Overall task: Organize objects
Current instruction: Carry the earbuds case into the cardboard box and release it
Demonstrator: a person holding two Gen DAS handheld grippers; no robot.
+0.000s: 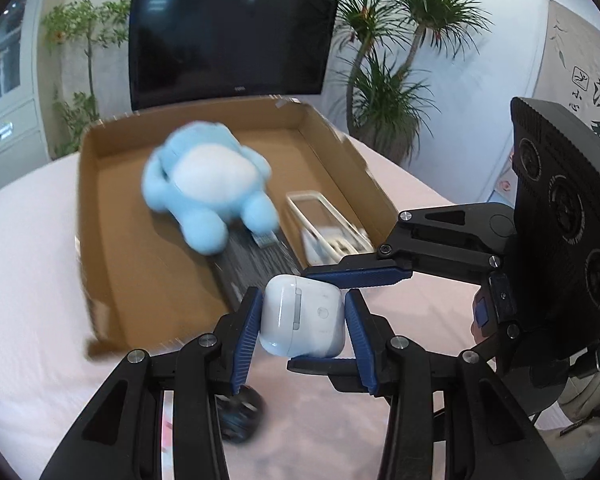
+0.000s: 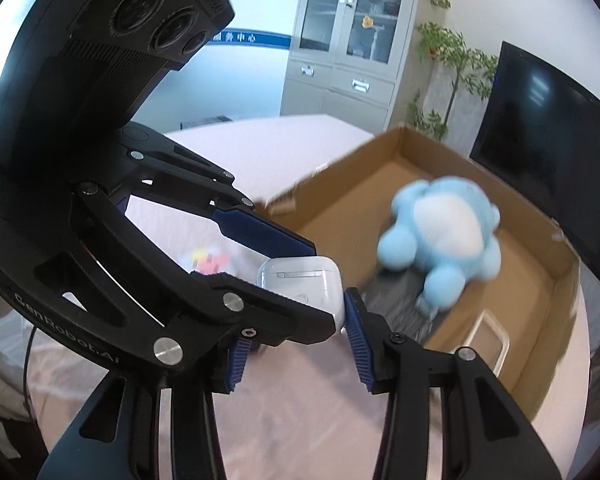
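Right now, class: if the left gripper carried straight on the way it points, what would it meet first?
Probably the near wall of the brown cardboard box, though depth is unclear; the left gripper already holds the white earbud case.

box: the cardboard box [image 1: 100, 240] is sitting on the table [image 1: 28, 280], its far wall lying toward the table's far edge.
plush: the plush toy [image 1: 208, 188] is lying inside the box, toward its far left part.
mat: a ribbed pad [image 1: 256, 264] is lying on the box floor under the plush's near end, running toward the box's near wall.
tray: a small frame-like tray [image 1: 324, 228] is resting in the box against its right wall.
case: the earbud case [image 1: 304, 316] is sitting just before the box's near right corner, between the left gripper [image 1: 300, 320] and the right gripper [image 1: 340, 316], which are crossing there.
ball: a small round object [image 1: 240, 416] is lying on the table near its near edge.
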